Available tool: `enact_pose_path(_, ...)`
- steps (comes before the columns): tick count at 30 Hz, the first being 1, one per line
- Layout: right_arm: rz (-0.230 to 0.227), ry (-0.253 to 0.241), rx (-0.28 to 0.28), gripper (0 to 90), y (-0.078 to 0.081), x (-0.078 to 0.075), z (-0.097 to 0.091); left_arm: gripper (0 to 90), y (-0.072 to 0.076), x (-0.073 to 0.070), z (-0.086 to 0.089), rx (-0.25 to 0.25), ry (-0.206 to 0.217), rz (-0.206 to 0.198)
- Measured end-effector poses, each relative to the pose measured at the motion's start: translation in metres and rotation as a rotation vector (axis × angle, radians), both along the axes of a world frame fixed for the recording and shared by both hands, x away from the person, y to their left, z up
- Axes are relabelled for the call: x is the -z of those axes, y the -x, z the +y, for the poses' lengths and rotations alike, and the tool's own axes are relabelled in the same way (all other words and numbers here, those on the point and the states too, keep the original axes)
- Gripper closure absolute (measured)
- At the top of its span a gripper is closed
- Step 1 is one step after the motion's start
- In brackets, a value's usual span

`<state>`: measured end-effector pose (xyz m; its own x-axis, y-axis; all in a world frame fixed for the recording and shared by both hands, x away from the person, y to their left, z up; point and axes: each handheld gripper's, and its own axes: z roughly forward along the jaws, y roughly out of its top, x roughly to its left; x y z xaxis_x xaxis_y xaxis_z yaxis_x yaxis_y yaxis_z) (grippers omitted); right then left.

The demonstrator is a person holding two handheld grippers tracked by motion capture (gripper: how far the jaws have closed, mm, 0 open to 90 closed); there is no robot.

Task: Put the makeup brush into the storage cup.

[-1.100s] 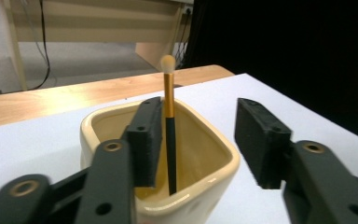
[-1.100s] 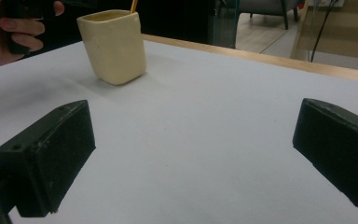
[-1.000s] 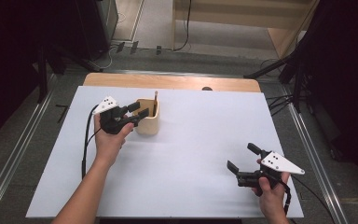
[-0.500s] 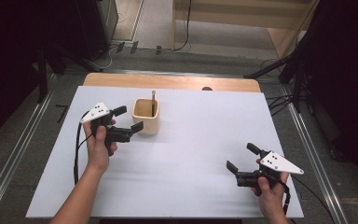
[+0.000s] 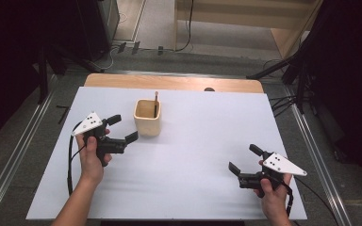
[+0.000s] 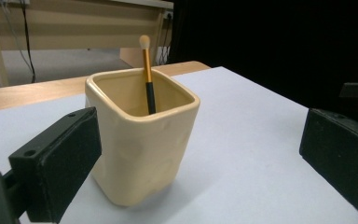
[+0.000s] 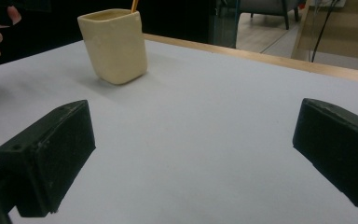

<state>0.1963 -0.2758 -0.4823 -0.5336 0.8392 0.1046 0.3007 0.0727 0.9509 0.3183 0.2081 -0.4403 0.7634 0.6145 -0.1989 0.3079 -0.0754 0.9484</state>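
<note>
A cream square cup point(image 5: 147, 117) stands left of centre on the white table top point(image 5: 207, 141). A thin brush point(image 5: 156, 102) with an orange and black handle leans upright inside it. My left gripper point(image 5: 123, 128) hovers just left of the cup. Its jaws have just been opening and stand wide apart with nothing between them. In the left gripper view the cup point(image 6: 140, 140) and brush point(image 6: 147, 70) sit close beyond the left gripper point(image 6: 198, 161). My right gripper point(image 5: 244, 158) is open and empty near the front right. From the right gripper point(image 7: 193, 158) the cup point(image 7: 115, 44) shows far off.
A wooden strip point(image 5: 169, 82) runs along the table's far edge, with a small dark knob point(image 5: 209, 89) on it. Metal rails point(image 5: 19, 155) lie on the floor at both sides. A black cable point(image 5: 69, 160) trails from the left gripper.
My left gripper has drawn back from the cup, to the left and toward the person, and its jaws have opened wide. The brush stays in the cup. The right gripper has not moved.
</note>
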Motion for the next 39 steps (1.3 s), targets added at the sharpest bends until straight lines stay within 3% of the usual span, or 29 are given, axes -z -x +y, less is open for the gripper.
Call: enact_pose_path(39, -0.009, 0.019, 0.000, 0.0, 0.001, -0.001, 0.003, 0.0, 0.052, 0.025, 0.032, -0.017, -0.014, 0.006)
